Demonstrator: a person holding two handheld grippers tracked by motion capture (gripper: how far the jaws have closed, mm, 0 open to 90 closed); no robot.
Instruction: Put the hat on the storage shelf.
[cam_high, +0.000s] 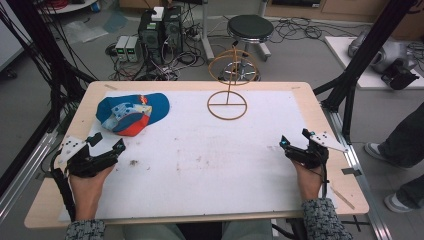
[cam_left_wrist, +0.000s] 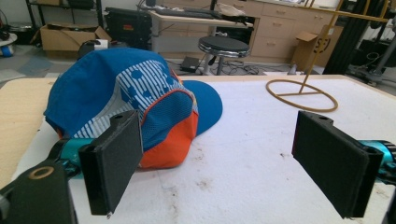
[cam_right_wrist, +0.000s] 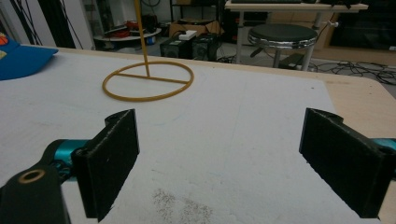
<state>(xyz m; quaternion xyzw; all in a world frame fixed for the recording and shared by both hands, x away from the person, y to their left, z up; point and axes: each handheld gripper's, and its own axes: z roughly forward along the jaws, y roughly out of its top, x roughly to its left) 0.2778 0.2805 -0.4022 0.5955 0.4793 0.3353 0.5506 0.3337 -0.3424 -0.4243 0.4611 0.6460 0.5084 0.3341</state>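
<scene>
A blue cap (cam_high: 131, 113) with white stripes and an orange rear panel lies on the white mat at the table's far left. A yellow wire stand (cam_high: 227, 104) with a ring base, a thin post and a ring on top rises at the far middle. My left gripper (cam_high: 106, 143) is open at the near left, just short of the cap (cam_left_wrist: 135, 100), with nothing between its jaws. My right gripper (cam_high: 296, 140) is open at the near right, pointing toward the stand (cam_right_wrist: 148, 80), and holds nothing. The cap's brim (cam_right_wrist: 21, 59) peeks in at that view's left edge.
The white mat (cam_high: 200, 155) covers most of the wooden table and has a few dark smudges (cam_high: 134, 162). Beyond the far edge stand a black stool (cam_high: 250, 29) and computer boxes with cables (cam_high: 160, 30). Black frame posts (cam_high: 350, 85) flank the table.
</scene>
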